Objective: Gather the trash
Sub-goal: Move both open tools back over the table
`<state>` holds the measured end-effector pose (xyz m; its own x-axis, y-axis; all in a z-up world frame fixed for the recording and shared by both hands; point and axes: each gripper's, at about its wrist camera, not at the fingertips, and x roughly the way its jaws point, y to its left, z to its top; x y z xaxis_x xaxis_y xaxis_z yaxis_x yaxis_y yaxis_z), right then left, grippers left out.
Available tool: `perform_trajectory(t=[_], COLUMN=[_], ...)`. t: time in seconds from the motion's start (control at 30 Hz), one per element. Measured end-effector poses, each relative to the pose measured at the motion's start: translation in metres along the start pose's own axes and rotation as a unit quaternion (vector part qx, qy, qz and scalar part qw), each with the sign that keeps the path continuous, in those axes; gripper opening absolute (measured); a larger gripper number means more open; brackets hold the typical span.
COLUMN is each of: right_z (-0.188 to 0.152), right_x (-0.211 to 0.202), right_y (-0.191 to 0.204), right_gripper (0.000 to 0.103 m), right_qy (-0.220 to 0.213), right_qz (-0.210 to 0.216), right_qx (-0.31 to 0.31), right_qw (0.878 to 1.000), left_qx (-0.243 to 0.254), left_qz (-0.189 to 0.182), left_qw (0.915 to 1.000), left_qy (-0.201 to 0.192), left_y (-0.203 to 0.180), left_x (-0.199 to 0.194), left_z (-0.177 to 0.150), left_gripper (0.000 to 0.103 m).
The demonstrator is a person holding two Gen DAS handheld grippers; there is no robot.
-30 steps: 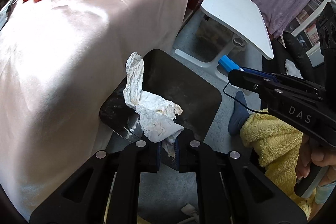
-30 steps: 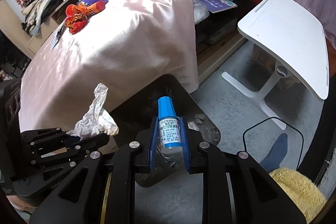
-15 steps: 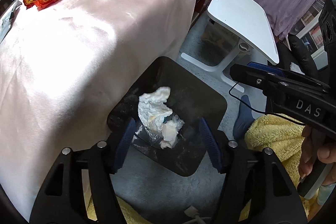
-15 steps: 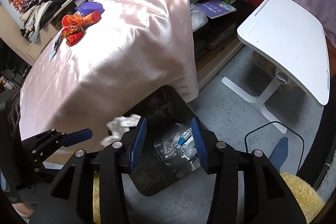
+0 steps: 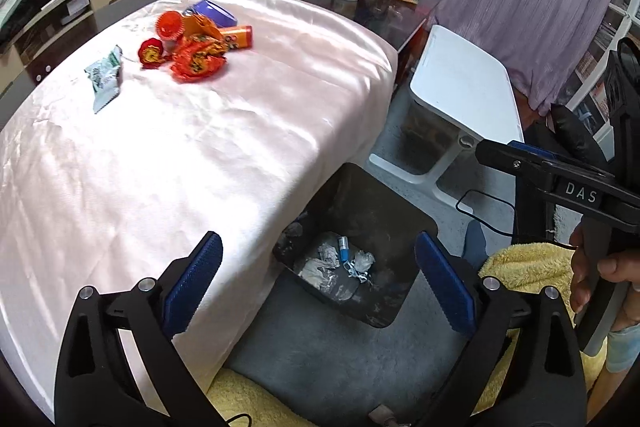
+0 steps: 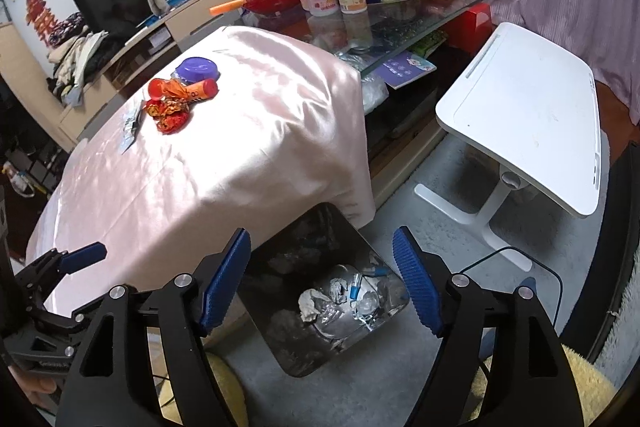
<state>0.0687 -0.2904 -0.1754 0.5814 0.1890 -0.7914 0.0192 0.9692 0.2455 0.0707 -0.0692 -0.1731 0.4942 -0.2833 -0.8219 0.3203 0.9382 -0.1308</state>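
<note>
We find the left gripper (image 5: 318, 283) with its blue-padded fingers (image 5: 194, 281) spread wide and nothing between them; its jaws have just been opening. The right gripper (image 6: 322, 277) is likewise spread, its jaws also having just been opening, and its pads (image 6: 226, 279) press on nothing. Both hang above the black trash bin (image 5: 404, 223), which stands on the grey floor against the draped edge of the table. Inside the bin we note a crumpled white tissue (image 5: 316, 269) lying on the bottom, and just beside it a small blue-capped bottle (image 5: 343, 247) among bits of clear wrapping. From the left wrist view, the right gripper's black body marked "DAS" appears at the far right, with a hand (image 5: 604, 275) around its handle. On the pink tablecloth (image 5: 180, 147), well apart from the bin, further trash remains: a cluster of red and orange wrappers (image 5: 196, 57), an orange tube (image 5: 238, 38) touching them, a purple lid (image 5: 212, 13) behind, and a green-and-white packet (image 5: 103, 77) to one side. Beyond the bin stands a white laptop table (image 6: 528, 111). A glass table (image 6: 400, 11) crowded with jars and tins sits behind the covered one.
</note>
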Motion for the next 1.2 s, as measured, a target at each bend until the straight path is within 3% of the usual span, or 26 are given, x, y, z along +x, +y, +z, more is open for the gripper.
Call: perform_trajectory(t=[0.53, 1.03, 1.2], right_z=[0.032, 0.075, 0.092], right_x=[-0.001, 0.087, 0.119], right_y=[0.078, 0.151, 0.172], right_gripper=[0.079, 0.079, 0.078], right_qy=[-0.028, 0.019, 0.030], right_qz=[0.042, 0.099, 0.109], right_qx=[-0.072, -0.131, -0.140], right_qw=[0.996, 0.986, 0.984], left_qx=[-0.076, -0.150, -0.149], left_qz=[0.110, 0.130, 0.132], left_qw=[0.9892, 0.9794, 0.9793], left_qy=[-0.060, -0.036, -0.037], left_y=[0.104, 0.195, 0.213], left_x=[-0.056, 0.000, 0.022], left_z=[0.015, 0.059, 0.084], left_gripper=[0.095, 0.094, 0.094])
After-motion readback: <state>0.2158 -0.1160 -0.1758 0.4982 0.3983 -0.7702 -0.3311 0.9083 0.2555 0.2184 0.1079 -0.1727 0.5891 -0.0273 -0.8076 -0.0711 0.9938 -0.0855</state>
